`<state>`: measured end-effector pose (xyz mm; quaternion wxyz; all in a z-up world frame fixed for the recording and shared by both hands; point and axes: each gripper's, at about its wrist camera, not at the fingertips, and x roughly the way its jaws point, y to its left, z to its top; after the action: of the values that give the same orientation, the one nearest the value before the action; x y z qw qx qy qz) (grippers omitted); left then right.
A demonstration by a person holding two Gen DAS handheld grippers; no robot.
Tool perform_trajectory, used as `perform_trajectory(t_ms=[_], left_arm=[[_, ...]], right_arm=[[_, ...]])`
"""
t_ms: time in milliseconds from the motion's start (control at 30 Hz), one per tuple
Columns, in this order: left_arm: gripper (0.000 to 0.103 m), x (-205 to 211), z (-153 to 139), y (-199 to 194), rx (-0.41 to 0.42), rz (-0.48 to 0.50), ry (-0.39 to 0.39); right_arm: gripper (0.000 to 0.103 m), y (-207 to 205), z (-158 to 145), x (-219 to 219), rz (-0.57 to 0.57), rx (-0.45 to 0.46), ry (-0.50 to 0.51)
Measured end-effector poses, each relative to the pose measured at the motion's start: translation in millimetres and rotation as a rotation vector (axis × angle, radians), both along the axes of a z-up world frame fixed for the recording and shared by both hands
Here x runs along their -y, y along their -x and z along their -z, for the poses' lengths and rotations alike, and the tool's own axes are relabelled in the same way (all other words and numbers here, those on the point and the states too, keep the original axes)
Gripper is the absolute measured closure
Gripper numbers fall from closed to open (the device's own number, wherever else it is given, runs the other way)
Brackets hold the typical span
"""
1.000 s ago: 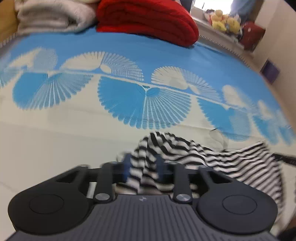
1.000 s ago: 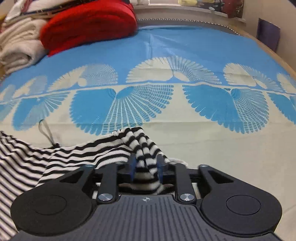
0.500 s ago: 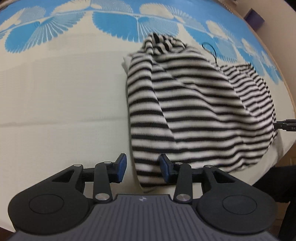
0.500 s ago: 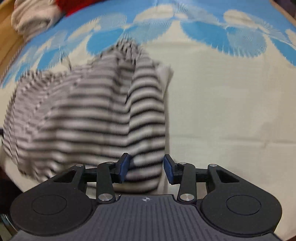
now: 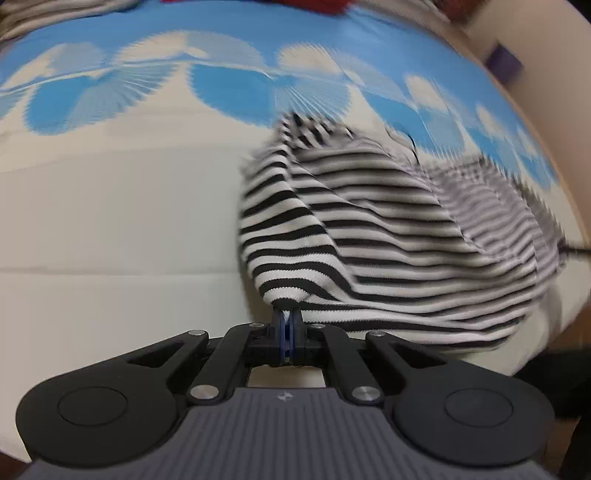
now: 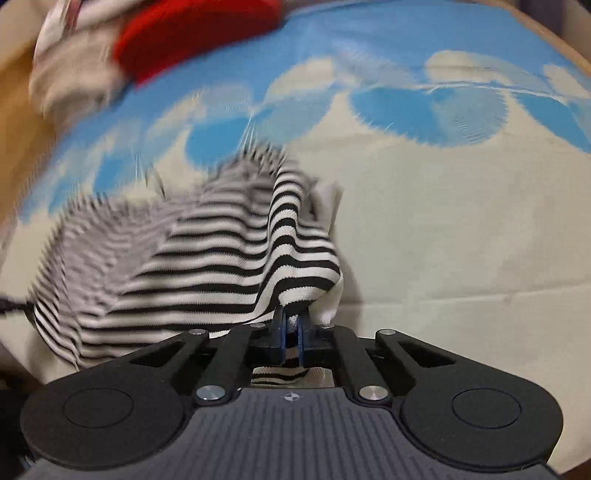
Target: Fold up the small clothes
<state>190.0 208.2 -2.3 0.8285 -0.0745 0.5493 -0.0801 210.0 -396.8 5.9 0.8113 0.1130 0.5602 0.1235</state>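
Left gripper point(image 5: 285, 317): fingers pinched tight on the near hem corner of the striped garment point(image 5: 369, 236), at that garment's left edge in the left wrist view.
Striped garment: black-and-white knit, bunched and rumpled, lying on the bed sheet point(image 5: 110, 229) near its front edge; both near corners lifted into the fingers.
Right gripper point(image 6: 291, 323): fingers clamped on the other near corner, a fold of striped cloth and white lining showing between them.
Bed sheet: cream in front, blue fan pattern farther back.
Red blanket point(image 6: 192, 33): folded, at the far end of the bed, well apart from the garment.
Pale towels point(image 6: 70, 70): beside the red blanket, blurred.
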Motion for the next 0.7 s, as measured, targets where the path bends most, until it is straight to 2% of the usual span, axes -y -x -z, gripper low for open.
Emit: perform_trajectory(t_ms=[67, 133, 200, 267, 300, 367, 400, 500, 567, 700], left_arm=[[0.102, -1, 12, 4, -0.078, 0.01, -0.049], [0.102, 10, 32, 6, -0.18, 0.068, -0.14], [0.102, 23, 44, 8, -0.237, 0.137, -0.196], [0.098, 26, 37, 5, -0.199, 0.124, -0.202], [0.097, 23, 28, 2, -0.156, 0.091, -0.177], [0.072, 12, 9, -3, -0.072, 0.008, -0.115], [0.067, 7, 2, -6, -0.036, -0.031, -0.095], [0.067, 2, -10, -17, 0.028, -0.11, -0.065], [0.067, 9, -12, -24, 0.053, -0.114, -0.073], [0.064, 31, -10, -40, 0.095, -0.099, -0.111]], right_arm=[[0.099, 4, -2, 7, 0.011, -0.009, 0.018], [0.099, 6, 14, 8, -0.005, -0.093, 0.057], [0.102, 9, 35, -1, -0.057, -0.186, 0.16], [0.102, 12, 46, -12, -0.121, -0.221, 0.215], [0.101, 11, 45, -14, -0.12, -0.206, 0.219], [0.098, 6, 33, -11, -0.072, -0.146, 0.197], [0.098, 5, 25, -8, -0.041, -0.104, 0.172], [0.088, 0, 12, -1, 0.022, 0.0, 0.151], [0.087, -5, 8, -2, 0.044, 0.063, 0.143], [0.086, -17, 8, -13, 0.048, 0.134, 0.146]])
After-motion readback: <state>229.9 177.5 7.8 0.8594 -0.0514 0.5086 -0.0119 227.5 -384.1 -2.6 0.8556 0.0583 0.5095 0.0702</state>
